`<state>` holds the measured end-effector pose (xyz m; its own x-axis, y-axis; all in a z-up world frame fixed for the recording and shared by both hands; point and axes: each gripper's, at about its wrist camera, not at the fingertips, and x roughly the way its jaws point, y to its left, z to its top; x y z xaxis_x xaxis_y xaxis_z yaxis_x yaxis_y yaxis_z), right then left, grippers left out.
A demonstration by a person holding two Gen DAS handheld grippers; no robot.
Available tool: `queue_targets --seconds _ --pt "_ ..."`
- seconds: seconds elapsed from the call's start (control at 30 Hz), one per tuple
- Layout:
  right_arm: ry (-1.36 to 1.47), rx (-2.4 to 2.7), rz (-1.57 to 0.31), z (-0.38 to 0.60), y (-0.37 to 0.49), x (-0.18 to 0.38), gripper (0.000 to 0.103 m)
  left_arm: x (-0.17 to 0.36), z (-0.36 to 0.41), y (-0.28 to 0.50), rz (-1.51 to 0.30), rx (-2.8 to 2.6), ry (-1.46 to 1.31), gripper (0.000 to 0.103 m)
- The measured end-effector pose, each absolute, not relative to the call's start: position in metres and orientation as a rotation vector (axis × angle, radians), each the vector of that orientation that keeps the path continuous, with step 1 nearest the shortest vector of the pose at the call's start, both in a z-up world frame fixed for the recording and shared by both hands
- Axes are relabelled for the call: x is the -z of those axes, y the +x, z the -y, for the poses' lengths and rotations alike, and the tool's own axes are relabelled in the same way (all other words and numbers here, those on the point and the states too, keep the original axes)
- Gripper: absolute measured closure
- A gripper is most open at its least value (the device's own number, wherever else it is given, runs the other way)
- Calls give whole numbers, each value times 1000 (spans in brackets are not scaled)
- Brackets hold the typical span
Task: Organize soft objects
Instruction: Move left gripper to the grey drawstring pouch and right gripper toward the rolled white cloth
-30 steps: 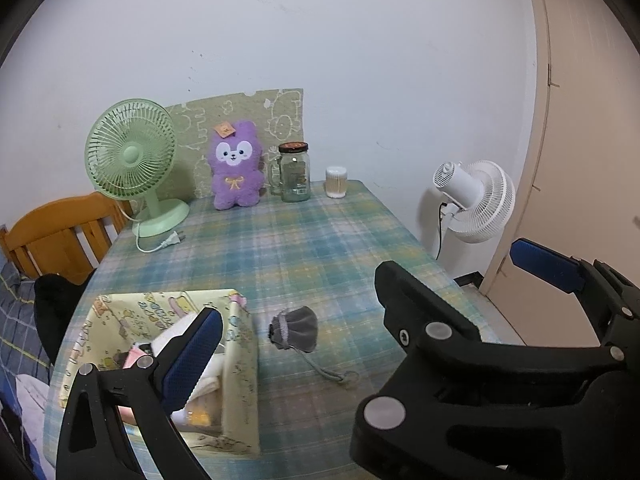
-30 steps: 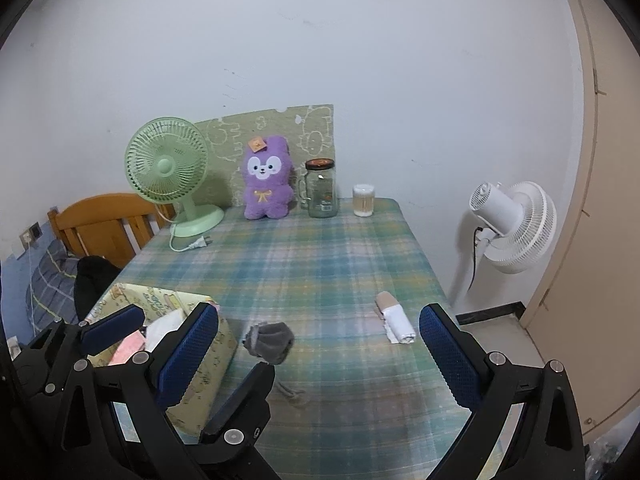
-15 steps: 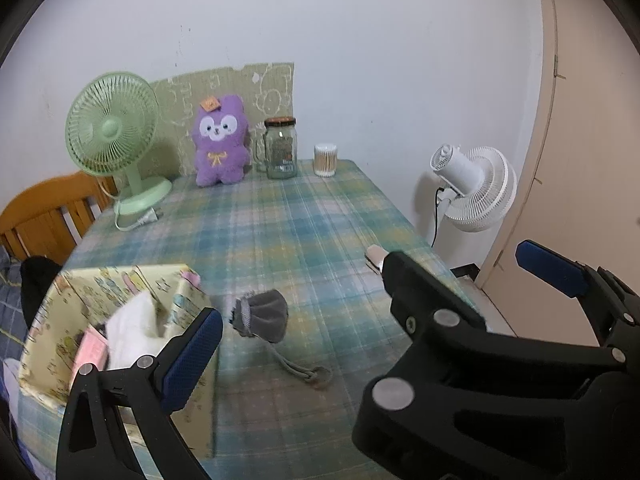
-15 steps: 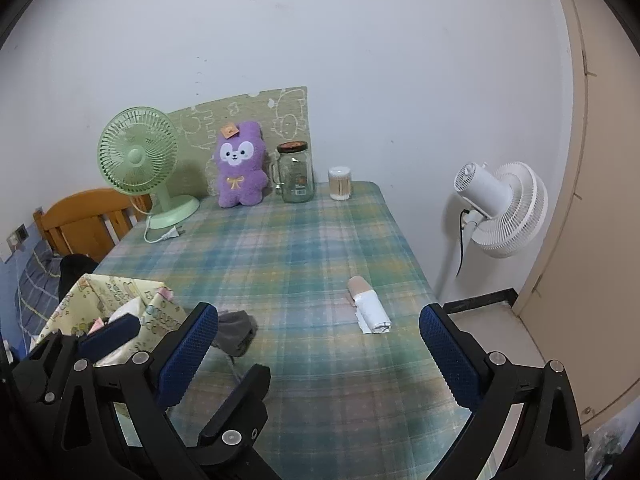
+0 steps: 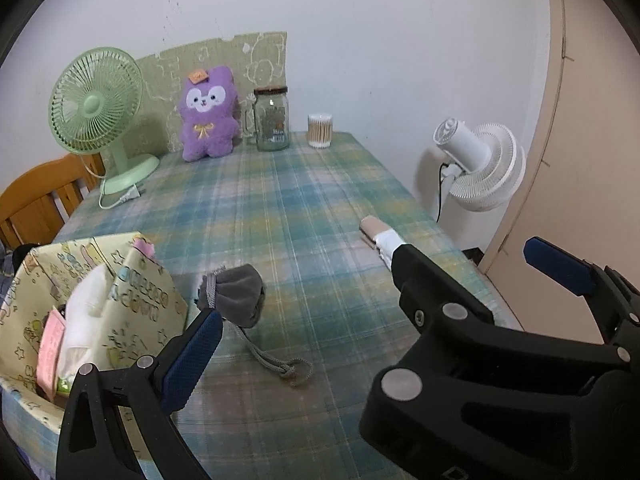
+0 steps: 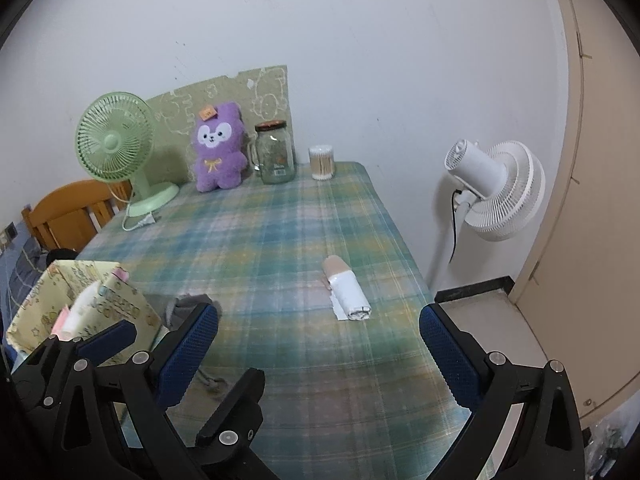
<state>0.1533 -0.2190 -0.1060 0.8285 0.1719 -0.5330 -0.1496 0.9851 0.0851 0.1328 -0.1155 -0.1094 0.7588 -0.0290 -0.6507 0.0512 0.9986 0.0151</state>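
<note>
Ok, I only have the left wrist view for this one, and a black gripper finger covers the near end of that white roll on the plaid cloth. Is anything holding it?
Observer: No. In the right wrist view the white-and-beige cloth roll lies whole and free on the table, with a loose white flap at its near end.
Operator: And the right gripper, open or shut?
Observer: The right gripper has its jaws wide open and empty, and neither touches the roll.
Operator: Is the white fan standing on the table?
Observer: No, the white fan sits on a white pole beside the table.
</note>
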Motion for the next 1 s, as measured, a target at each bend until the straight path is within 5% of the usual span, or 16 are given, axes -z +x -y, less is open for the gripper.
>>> queue_targets --seconds 0.77,1.0 --pt "58 -158 -701 205 200 159 1 161 93 174 -820 -102 25 1" --pt "56 -158 -724 202 211 166 1 168 86 186 -832 -120 13 12"
